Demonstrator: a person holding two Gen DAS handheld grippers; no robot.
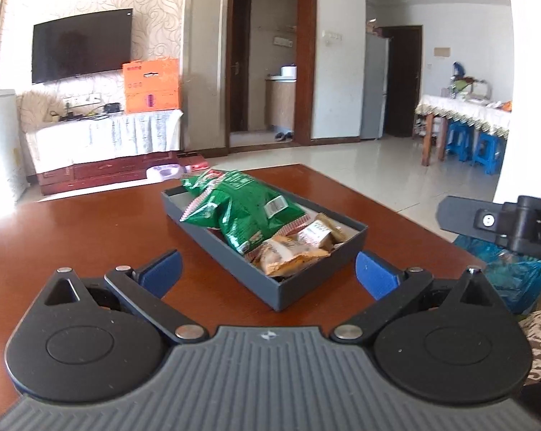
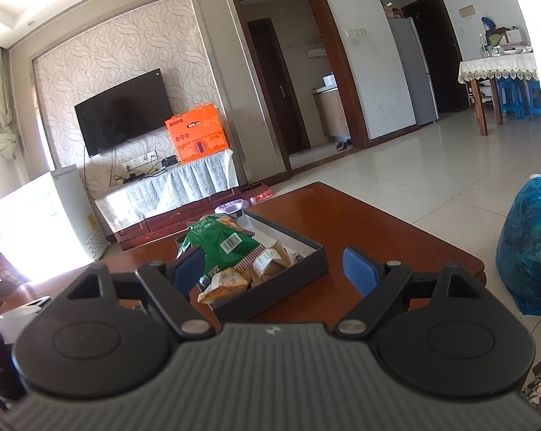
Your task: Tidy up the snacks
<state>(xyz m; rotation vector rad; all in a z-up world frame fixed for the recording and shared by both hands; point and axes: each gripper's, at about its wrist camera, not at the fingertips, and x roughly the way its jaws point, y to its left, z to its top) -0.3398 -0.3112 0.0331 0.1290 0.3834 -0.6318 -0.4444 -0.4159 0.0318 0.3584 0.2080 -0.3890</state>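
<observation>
honestly the risk here is the puffy green snack bag (image 1: 239,206) riding above the rim of the grey tray (image 1: 317,280) on the desk (image 1: 72,230), so either wide-open, empty hand-held gripper, left (image 1: 268,273) or right (image 2: 275,269), could knock it out or crush the small biscuit packs (image 1: 292,255) beside it

Bright daylight from the left, blown-out glare on the table (image 1: 54,222), fisheye bending at edges, slightly soft focus

Table left of tray: bare wood on the table (image 1: 72,230) at frame left, open passage.
Frame centre: grey tray (image 1: 306,287) walls and heaped green bag (image 1: 241,208) block.
Right edge: right claw (image 1: 450,212) near tray; blue plastic bag (image 2: 529,244) beyond.
</observation>
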